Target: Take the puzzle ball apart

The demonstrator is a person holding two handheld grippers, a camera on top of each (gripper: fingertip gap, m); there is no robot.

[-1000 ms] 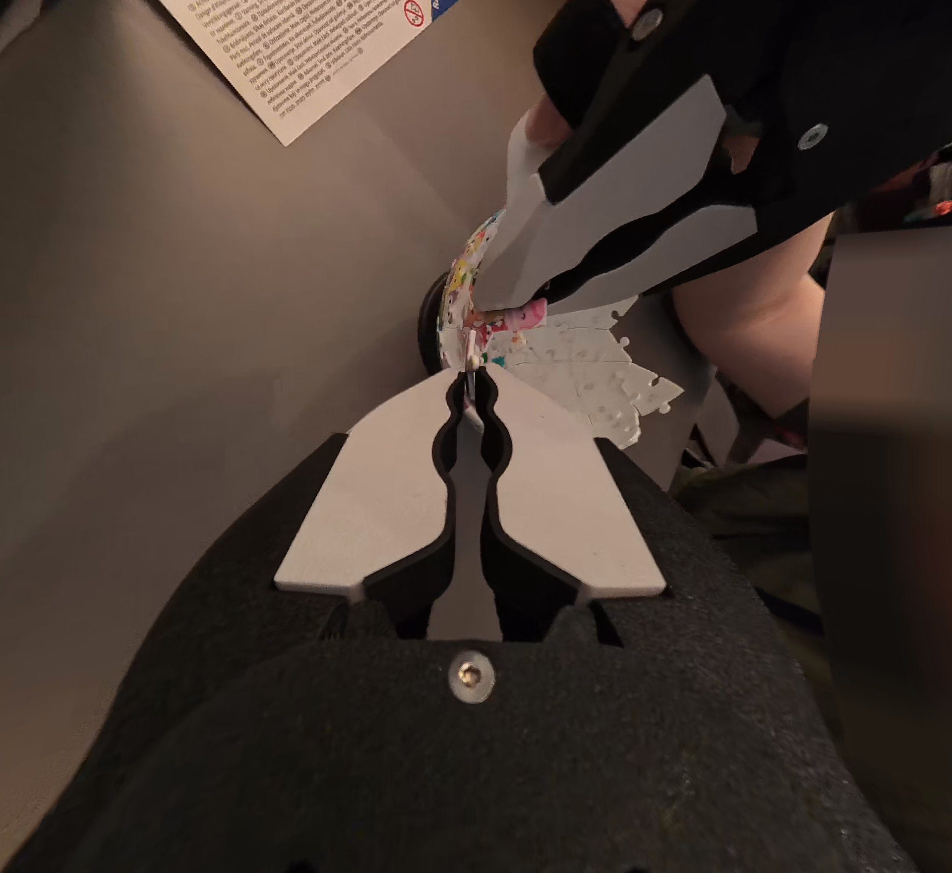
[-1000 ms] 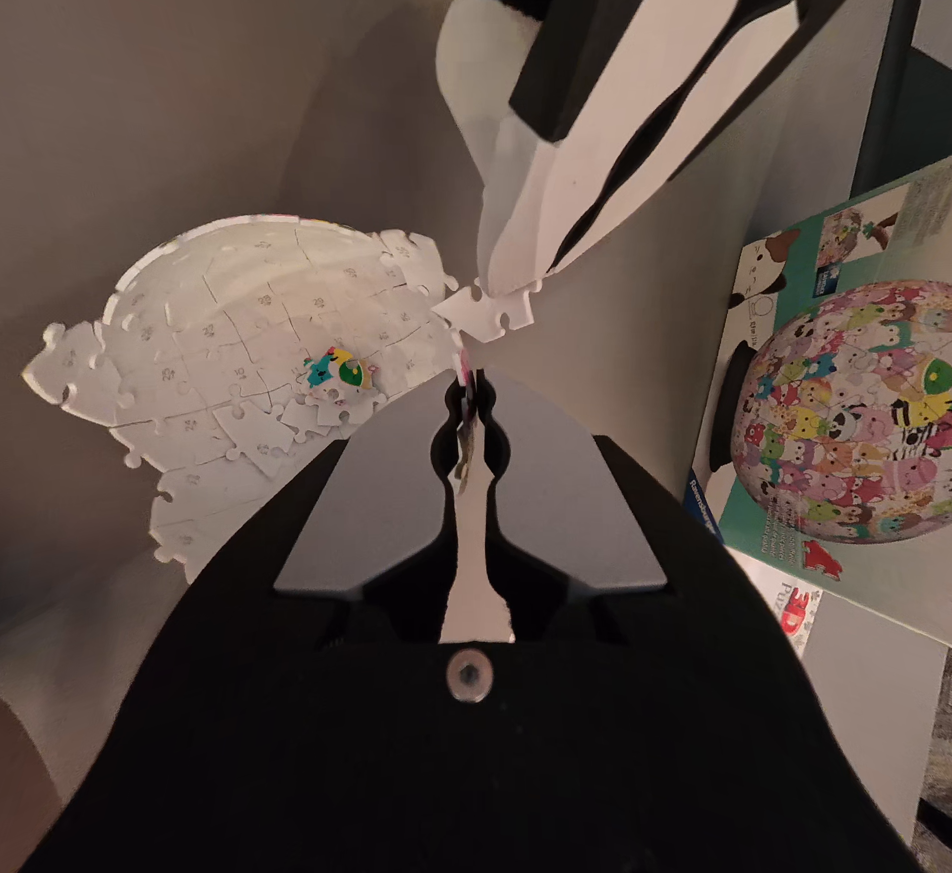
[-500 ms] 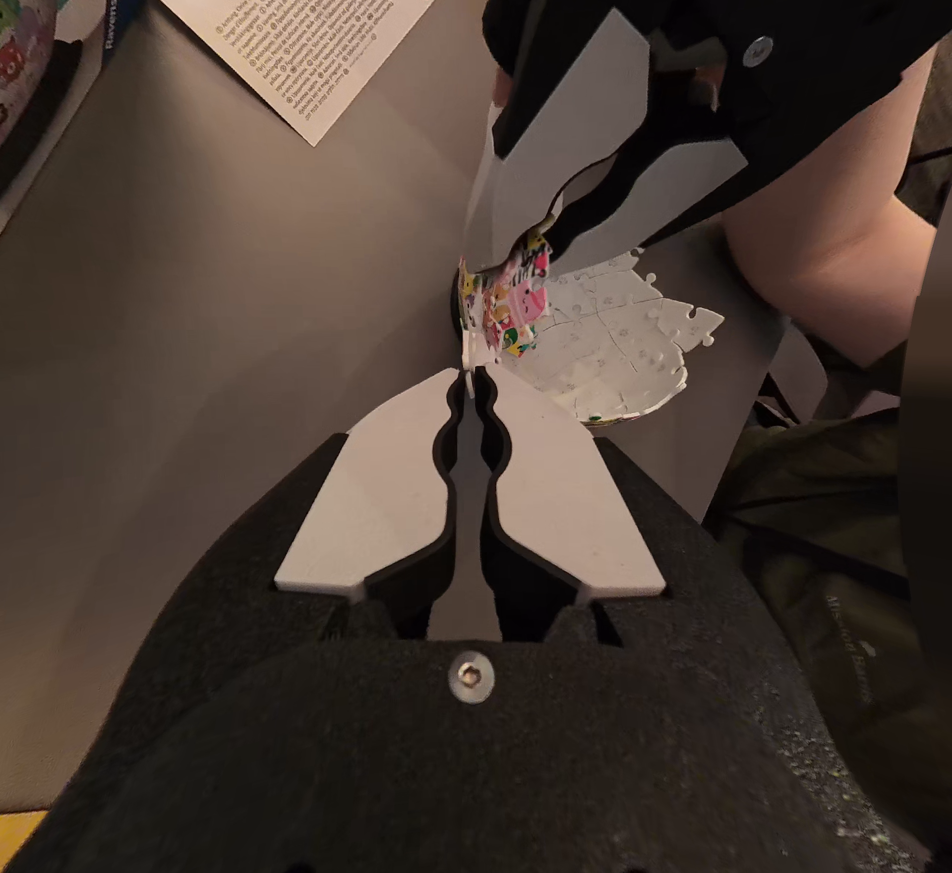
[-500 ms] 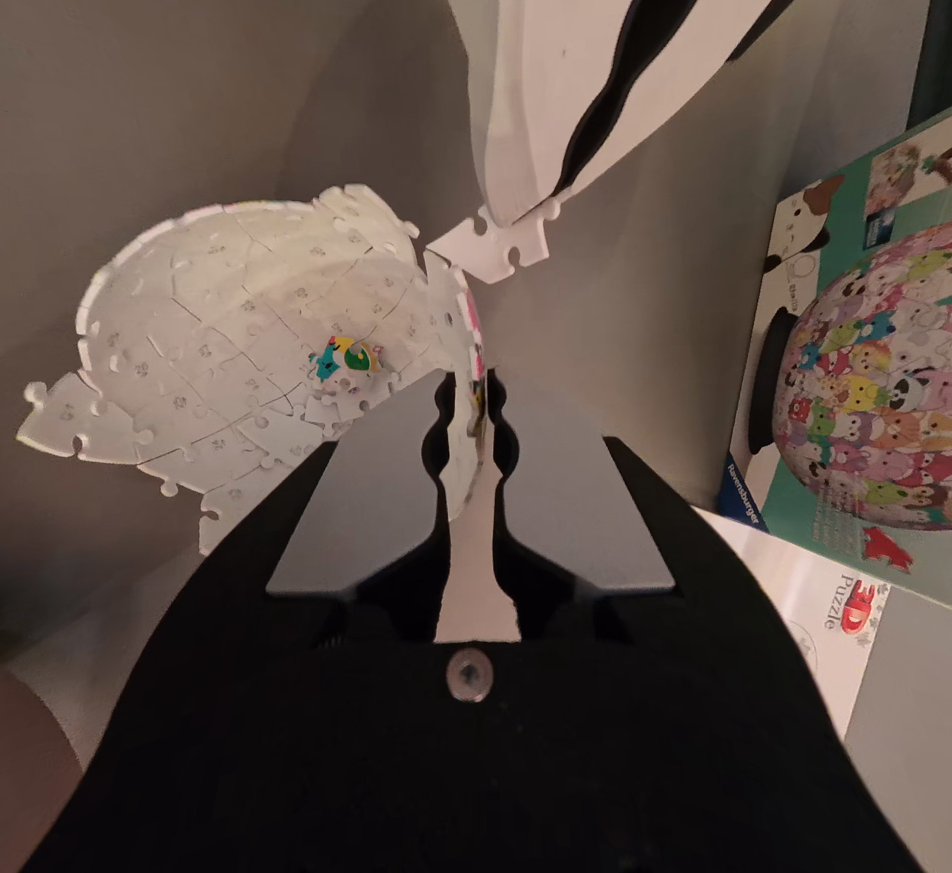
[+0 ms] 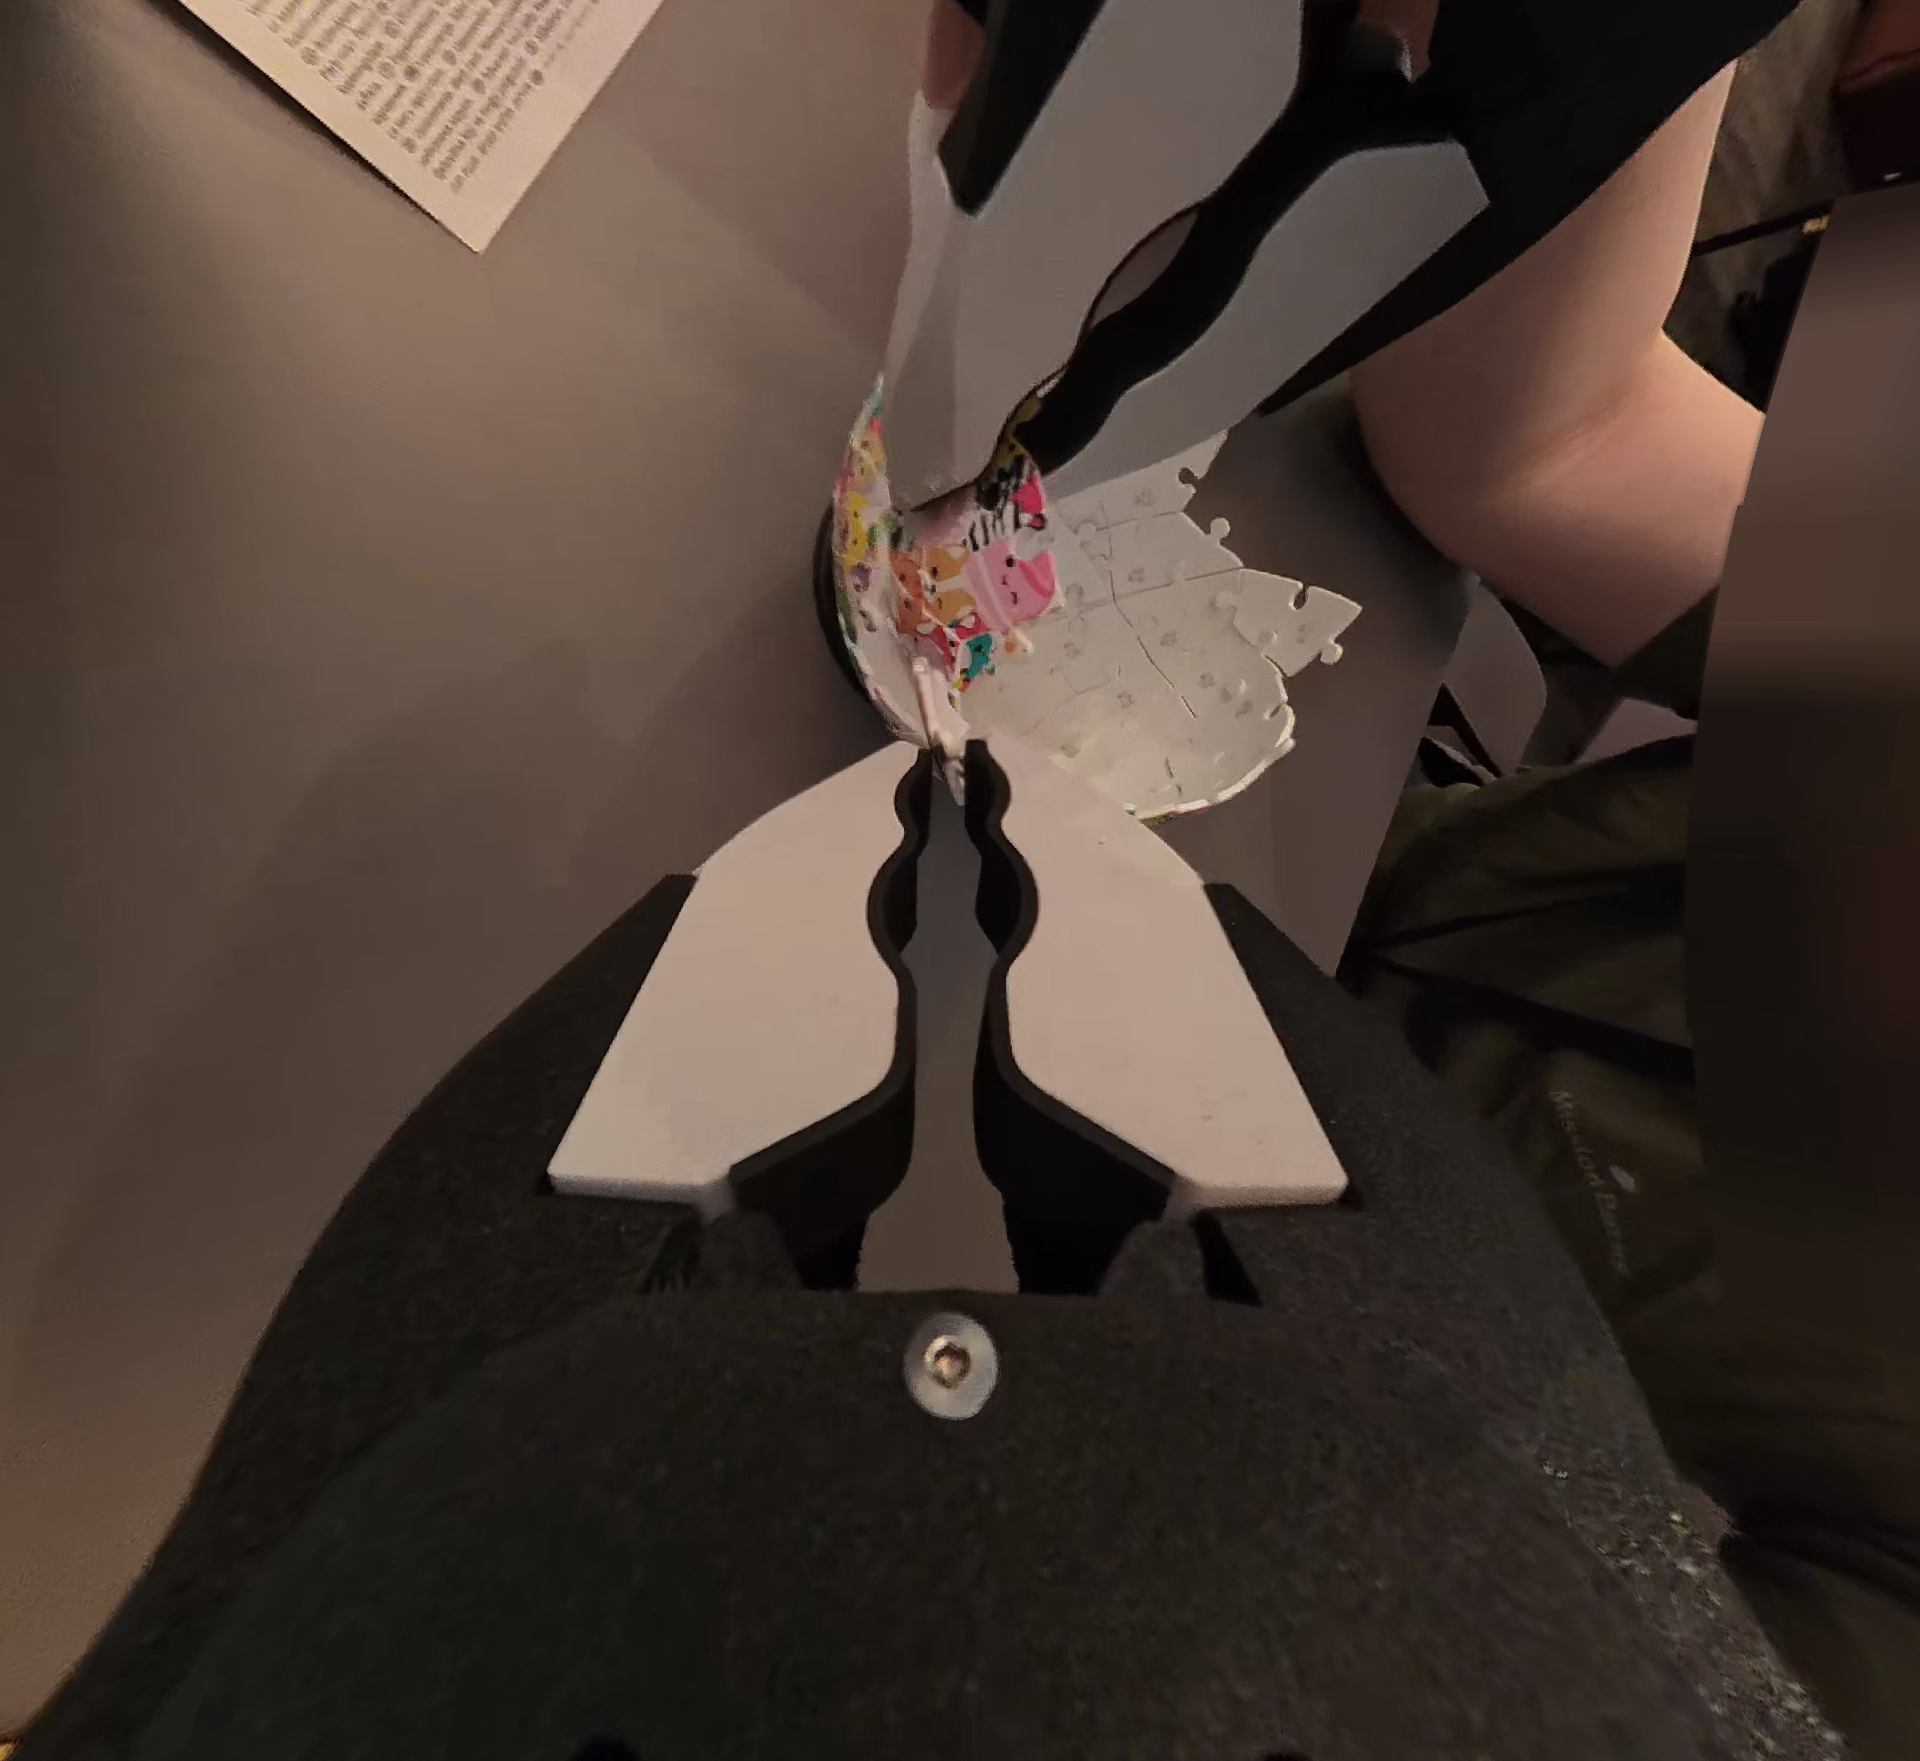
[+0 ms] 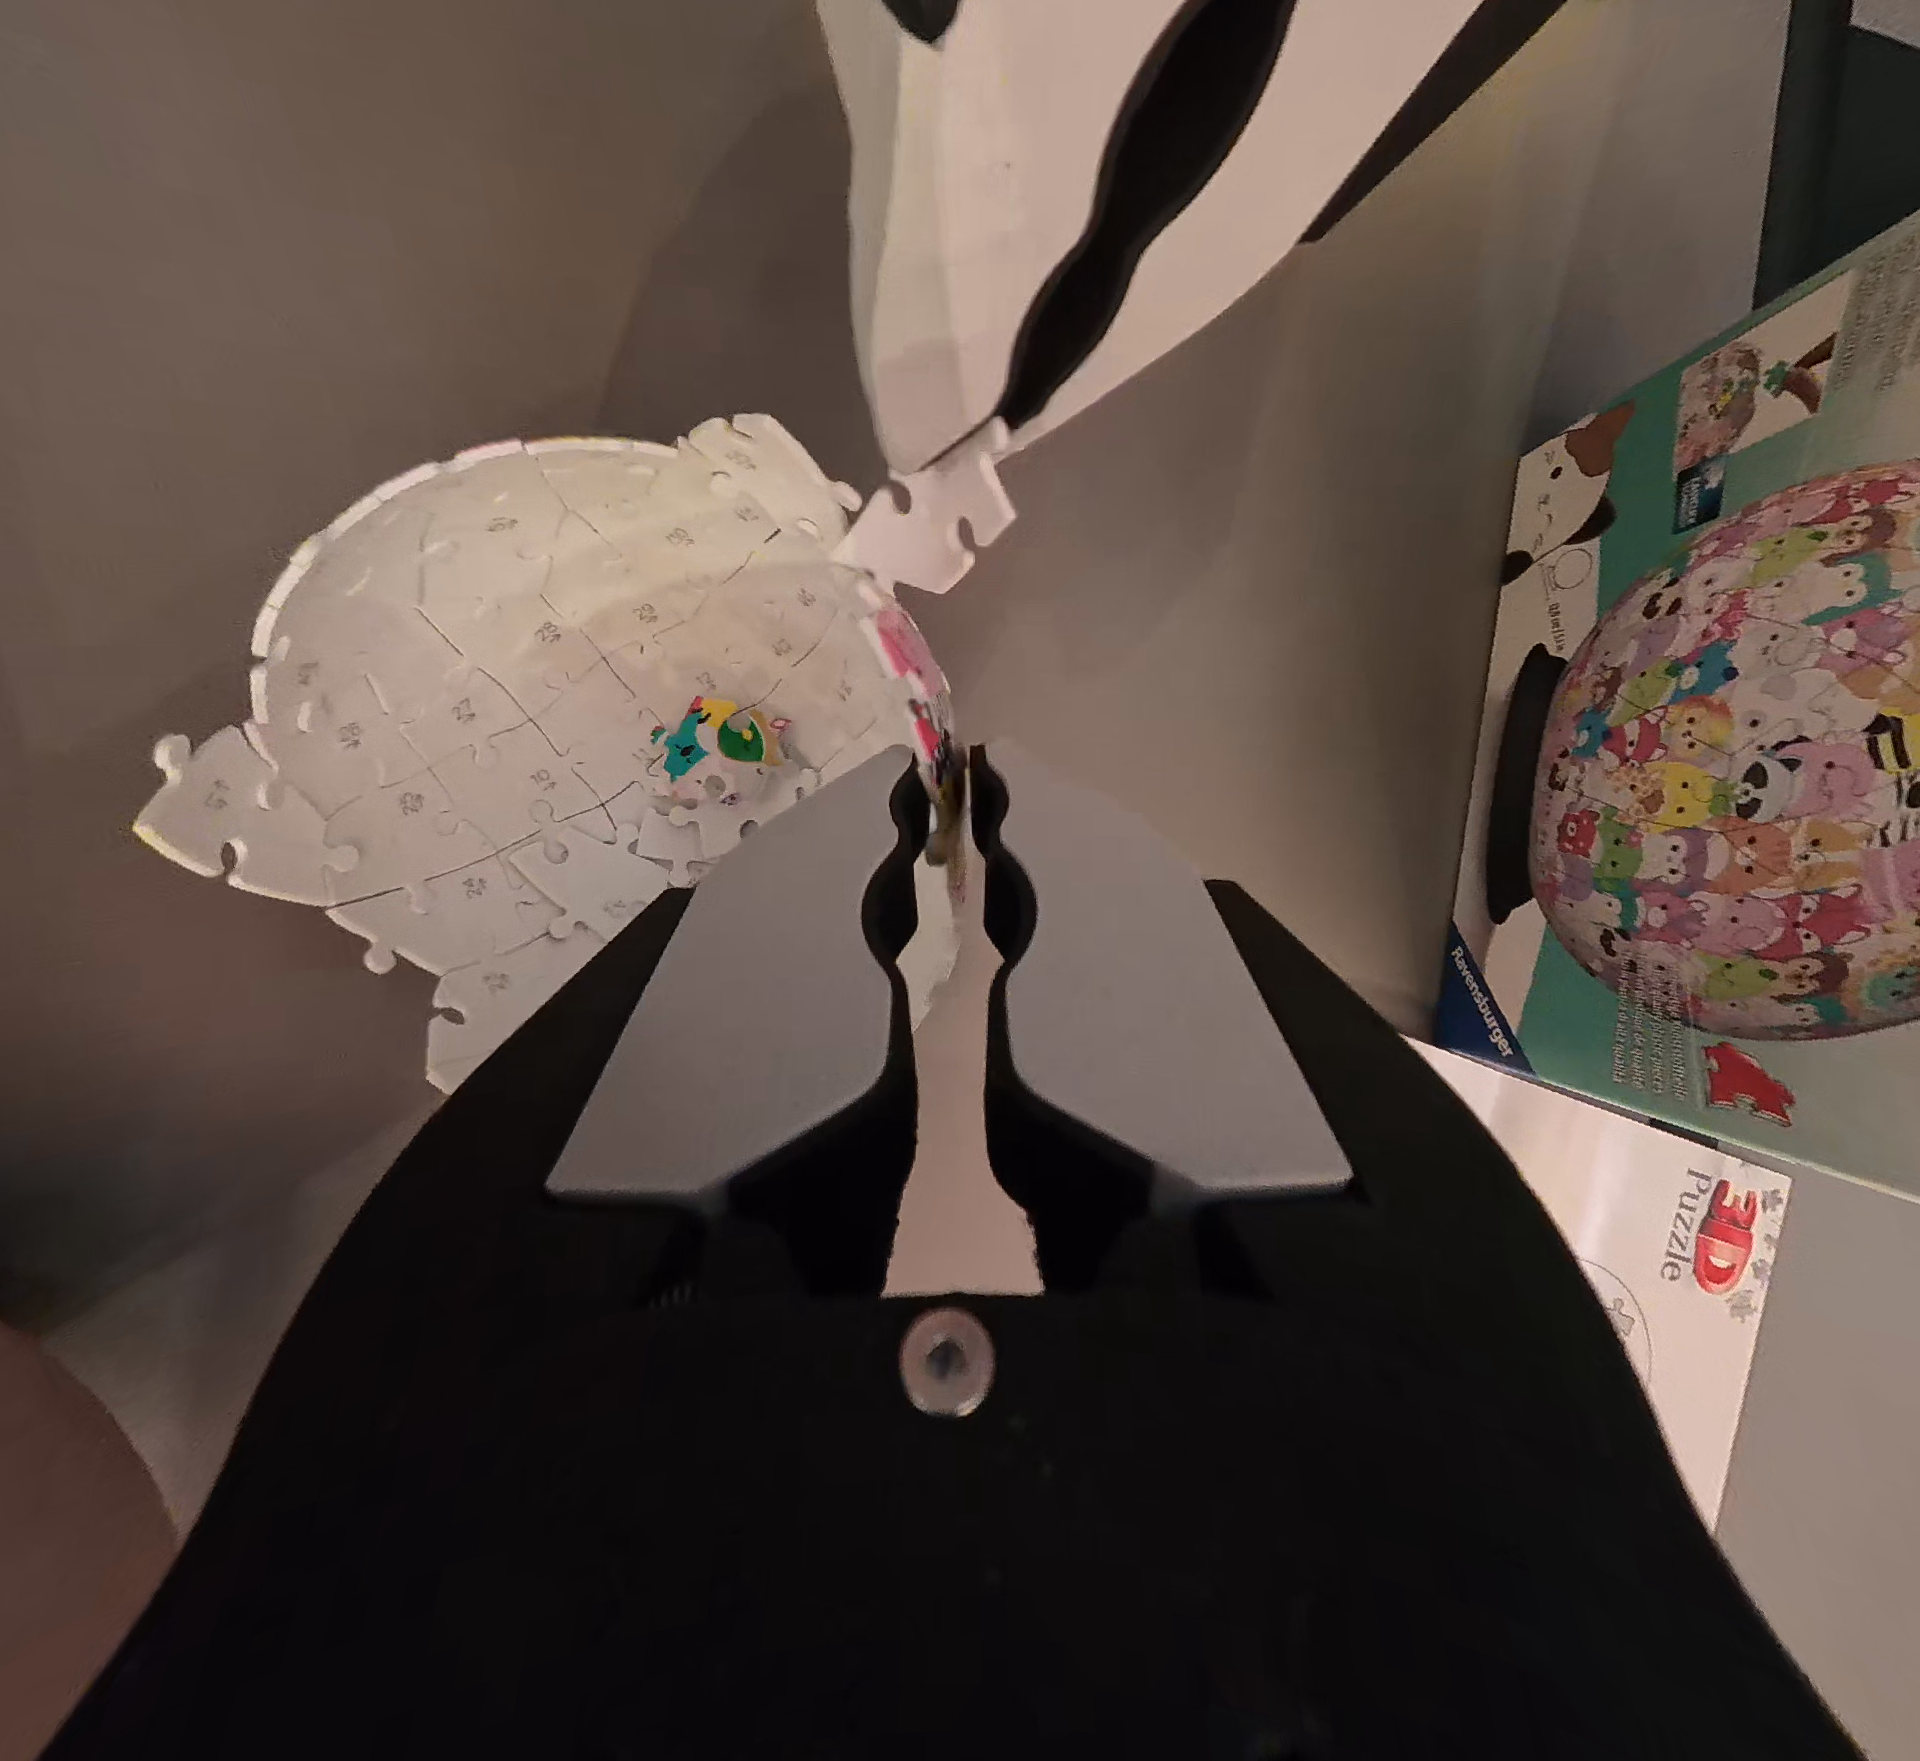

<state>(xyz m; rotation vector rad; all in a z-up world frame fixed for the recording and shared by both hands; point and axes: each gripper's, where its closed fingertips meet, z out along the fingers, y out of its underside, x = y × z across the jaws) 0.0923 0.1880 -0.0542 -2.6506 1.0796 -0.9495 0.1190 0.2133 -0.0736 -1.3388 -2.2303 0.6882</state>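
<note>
Both claws are clamped on the puzzle ball (image 6: 540, 714) – the left claw (image 5: 948, 755) on a rim piece, the right claw (image 6: 948, 776) on the coloured edge. The half-shell is held above the counter (image 5: 364, 568), hollow side toward the right claw's camera; no long axis is evident. The pinched piece is best peeled outward gently.

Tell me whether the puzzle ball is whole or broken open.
Broken open. The puzzle ball is only a partial shell: its white inside faces the right wrist camera, its rim ends in jagged loose tabs.
</note>
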